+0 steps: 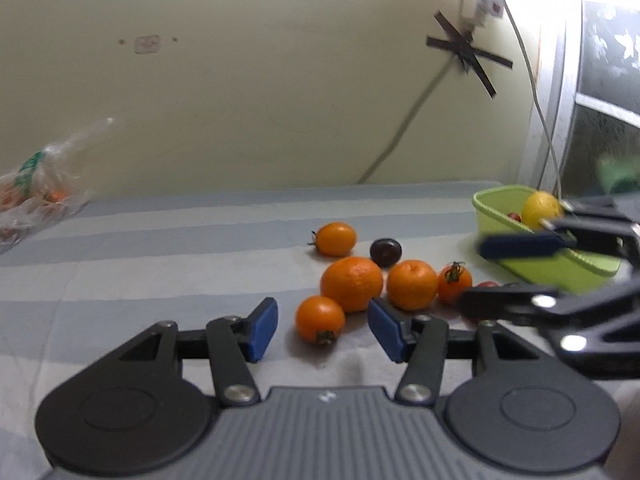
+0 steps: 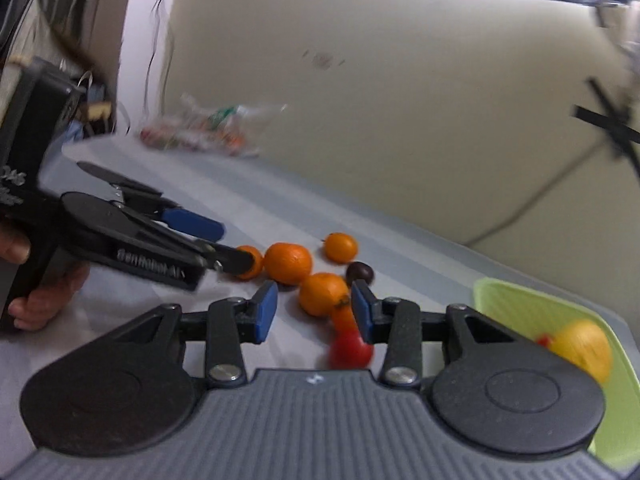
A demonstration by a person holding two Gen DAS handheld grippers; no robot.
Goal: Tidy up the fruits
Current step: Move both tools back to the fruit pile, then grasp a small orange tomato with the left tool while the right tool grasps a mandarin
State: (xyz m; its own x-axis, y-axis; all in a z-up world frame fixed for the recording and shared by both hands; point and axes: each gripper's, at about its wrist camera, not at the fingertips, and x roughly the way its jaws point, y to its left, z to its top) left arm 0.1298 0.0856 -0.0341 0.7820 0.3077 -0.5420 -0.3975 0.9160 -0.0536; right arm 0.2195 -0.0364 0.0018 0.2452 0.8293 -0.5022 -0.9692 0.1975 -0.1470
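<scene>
- the left gripper (image 1: 322,322) hangs low over the striped grey cloth (image 1: 160,264), its blue pads apart with nothing pressed between them.
- a small orange tomato (image 1: 320,319) lies on the cloth in the gap between those pads, touching neither as far as the left wrist view shows.
- just beyond it sit two mandarins, the larger one (image 1: 352,283) touching or nearly touching the tomato and the second (image 1: 412,290) just beside the first.
- another orange tomato with a green stem (image 1: 454,282) lies right of the second mandarin; a third (image 1: 335,238) and a dark plum-like fruit (image 1: 385,252) lie farther back.
- the right gripper (image 2: 314,312) has its blue pads apart and grips nothing; a mandarin and a blurred orange fruit show in the gap beyond them, and a blurred red tomato (image 2: 350,350) lies just below its right pad.
- a light green tub (image 1: 560,270) stands at the right on the cloth, holding a yellow lemon (image 1: 540,208) and a small red fruit (image 1: 514,216).
- a clear plastic bag with more fruit (image 1: 36,196) lies far left against the wall.
- a person's hand (image 2: 36,296) grips the left gripper's handle in the right wrist view.
</scene>
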